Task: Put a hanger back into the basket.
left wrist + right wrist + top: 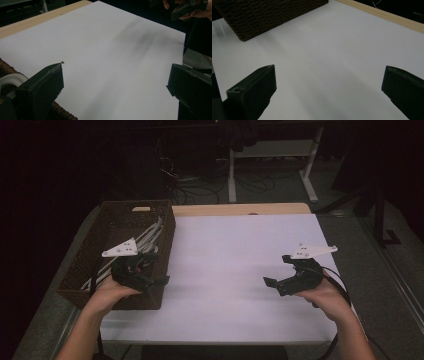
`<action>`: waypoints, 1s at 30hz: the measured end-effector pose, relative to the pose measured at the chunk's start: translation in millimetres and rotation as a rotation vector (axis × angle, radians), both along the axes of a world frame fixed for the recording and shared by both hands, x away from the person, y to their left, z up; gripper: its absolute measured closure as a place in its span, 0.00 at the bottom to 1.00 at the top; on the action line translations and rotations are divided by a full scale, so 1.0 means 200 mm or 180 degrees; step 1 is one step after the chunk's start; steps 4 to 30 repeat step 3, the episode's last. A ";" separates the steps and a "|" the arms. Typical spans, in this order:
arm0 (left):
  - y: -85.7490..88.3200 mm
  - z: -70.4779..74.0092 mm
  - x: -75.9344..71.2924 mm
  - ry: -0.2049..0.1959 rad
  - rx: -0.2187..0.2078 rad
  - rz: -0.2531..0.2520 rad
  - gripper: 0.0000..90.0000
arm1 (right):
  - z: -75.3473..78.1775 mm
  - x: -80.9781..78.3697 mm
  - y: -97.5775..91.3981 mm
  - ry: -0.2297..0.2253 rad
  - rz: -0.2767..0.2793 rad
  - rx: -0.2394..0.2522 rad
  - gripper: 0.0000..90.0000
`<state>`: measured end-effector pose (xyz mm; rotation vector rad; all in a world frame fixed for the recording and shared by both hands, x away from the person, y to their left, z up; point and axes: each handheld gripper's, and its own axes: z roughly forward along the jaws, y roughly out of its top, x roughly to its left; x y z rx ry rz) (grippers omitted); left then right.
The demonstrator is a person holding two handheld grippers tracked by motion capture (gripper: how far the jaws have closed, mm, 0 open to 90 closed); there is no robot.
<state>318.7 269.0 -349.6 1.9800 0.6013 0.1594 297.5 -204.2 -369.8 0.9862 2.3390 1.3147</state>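
A dark woven basket [87, 270] stands at the table's left edge, and several white pipe-like pieces [150, 234] lie inside it. My left gripper [159, 281] hovers over the basket's right wall, open, with nothing between its jaws. In the left gripper view a curved white piece [11, 78] and the basket's rim [62, 112] show beside the left jaw. My right gripper [272, 282] hangs open above the white sheet [235, 270] near the right side, empty. The basket's side [269, 15] appears ahead in the right gripper view.
The white sheet covers most of a wooden table [240, 209], whose bare strip shows at the far edge. White desk legs [232, 175] and cables [200, 190] lie on the floor beyond. The surroundings are dark.
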 end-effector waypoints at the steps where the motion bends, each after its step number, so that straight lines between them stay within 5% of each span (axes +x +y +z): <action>1: 0.00 0.00 0.00 -0.0002 0.0002 -0.0006 0.00 | 0.00 0.00 0.00 0.0000 0.0002 0.0000 0.00; 30: 0.00 0.00 0.00 0.0005 0.0000 -0.0012 0.00 | 0.00 0.00 0.00 -0.0001 -0.0001 0.0005 0.00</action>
